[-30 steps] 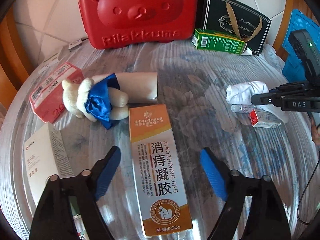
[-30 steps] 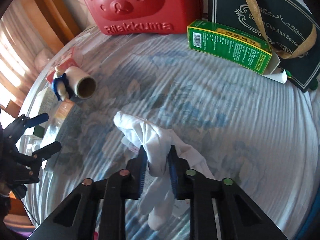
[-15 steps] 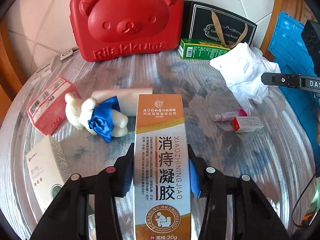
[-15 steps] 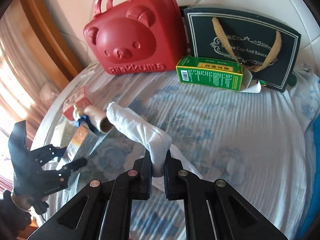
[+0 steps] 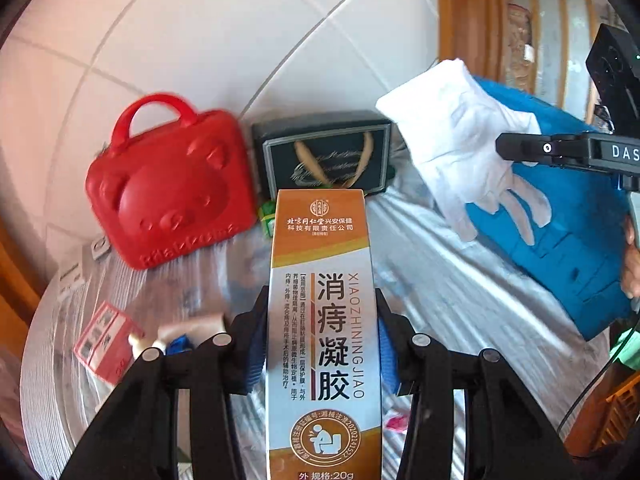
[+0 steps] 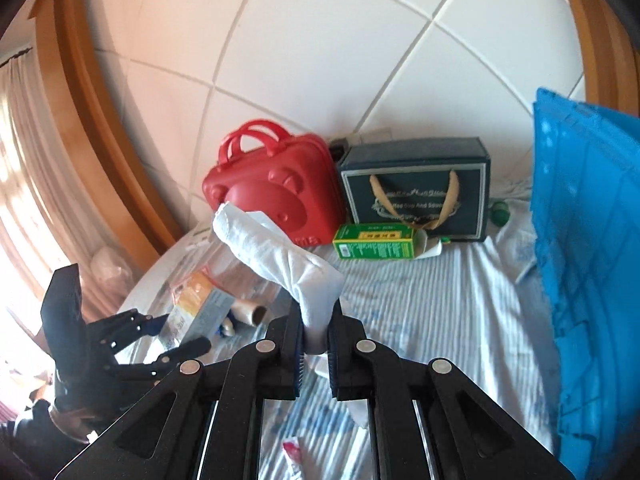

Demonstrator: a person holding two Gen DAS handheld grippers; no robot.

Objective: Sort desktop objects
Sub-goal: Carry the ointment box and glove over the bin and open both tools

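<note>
My left gripper [image 5: 322, 346] is shut on a long orange and white medicine box [image 5: 322, 320] and holds it lifted above the table. It also shows in the right wrist view [image 6: 176, 334] with the box [image 6: 200, 310]. My right gripper [image 6: 316, 336] is shut on a white glove [image 6: 276, 252] that hangs in the air. The glove [image 5: 460, 148] shows at the upper right in the left wrist view, in front of a blue crate [image 5: 560, 240].
A red bear case [image 6: 276, 196], a dark gift bag [image 6: 416, 192] and a green box [image 6: 374, 242] stand at the back by the tiled wall. A blue crate [image 6: 588, 240] is at right. A small teddy and a cardboard tube [image 6: 250, 312], a red packet [image 5: 104, 340] and a small tube [image 6: 294, 454] lie on the striped cloth.
My left gripper closed on the orange box and lifted it off the table. My right gripper raised the white glove higher, toward the blue crate.
</note>
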